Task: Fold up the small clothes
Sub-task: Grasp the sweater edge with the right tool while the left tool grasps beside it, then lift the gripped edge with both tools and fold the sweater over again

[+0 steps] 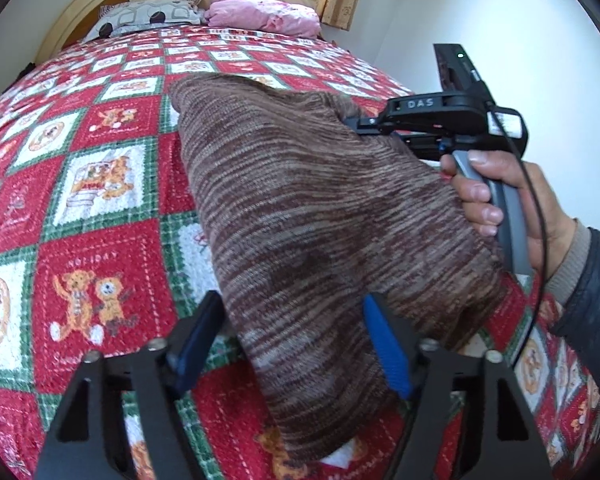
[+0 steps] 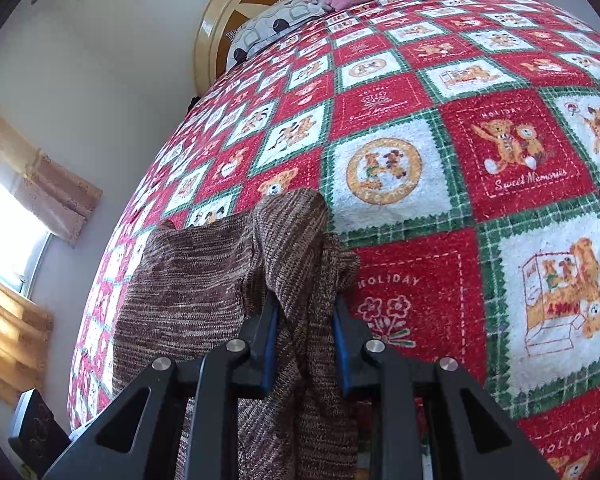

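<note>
A brown striped knit garment [image 1: 300, 208] hangs lifted over the bed's red, white and green quilt [image 1: 80, 184]. My left gripper [image 1: 296, 344] is wide open with the cloth lying between its blue-padded fingers [image 1: 388, 352]; no grip shows. My right gripper [image 2: 306, 332] is shut on a bunched edge of the same garment [image 2: 204, 280]. In the left wrist view the right gripper [image 1: 356, 124] holds the garment's far right edge, held by a hand [image 1: 496, 204].
A patterned pillow [image 1: 148, 16] and a pink pillow [image 1: 264, 12] lie at the headboard [image 1: 60, 28]. Curtained windows [image 2: 16, 216] stand beside the bed. White walls [image 1: 480, 20] close the corner.
</note>
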The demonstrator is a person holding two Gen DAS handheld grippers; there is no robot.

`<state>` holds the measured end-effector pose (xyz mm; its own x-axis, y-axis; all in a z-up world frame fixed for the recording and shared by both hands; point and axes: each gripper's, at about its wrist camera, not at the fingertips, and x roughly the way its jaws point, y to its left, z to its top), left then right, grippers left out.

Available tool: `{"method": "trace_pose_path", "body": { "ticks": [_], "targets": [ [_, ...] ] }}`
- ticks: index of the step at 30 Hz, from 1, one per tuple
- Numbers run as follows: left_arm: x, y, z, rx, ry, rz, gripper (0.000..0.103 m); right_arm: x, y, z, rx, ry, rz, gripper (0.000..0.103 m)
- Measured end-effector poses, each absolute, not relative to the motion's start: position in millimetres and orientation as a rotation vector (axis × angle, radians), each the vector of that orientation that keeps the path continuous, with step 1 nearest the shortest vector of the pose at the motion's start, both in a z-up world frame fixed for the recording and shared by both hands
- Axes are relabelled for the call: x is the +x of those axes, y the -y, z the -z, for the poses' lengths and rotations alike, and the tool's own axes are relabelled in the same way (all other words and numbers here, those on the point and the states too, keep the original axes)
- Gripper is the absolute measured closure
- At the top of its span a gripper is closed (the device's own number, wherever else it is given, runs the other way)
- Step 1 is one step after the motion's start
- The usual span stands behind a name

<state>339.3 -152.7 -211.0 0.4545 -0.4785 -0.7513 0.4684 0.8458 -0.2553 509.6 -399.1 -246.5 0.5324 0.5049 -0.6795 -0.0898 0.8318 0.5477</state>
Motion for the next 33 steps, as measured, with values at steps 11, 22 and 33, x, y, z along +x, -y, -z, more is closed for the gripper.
{"method": "trace_pose_path", "body": {
  "ticks": [11,22,33],
  "targets": [
    [340,142,209,-0.098,-0.949,0.626,0.084,501,384,230,0.381,-0.928,-0.306,0.082],
    [321,124,179,-0.107,-0.878,0.590,0.088,480,369,189,0.344,-0.825,-0.313,0.083],
    [281,60,135,-0.101,-0.801,0.510,0.088,449,298,138,0.332,-0.757,-0.448,0.084]
  ]
}}
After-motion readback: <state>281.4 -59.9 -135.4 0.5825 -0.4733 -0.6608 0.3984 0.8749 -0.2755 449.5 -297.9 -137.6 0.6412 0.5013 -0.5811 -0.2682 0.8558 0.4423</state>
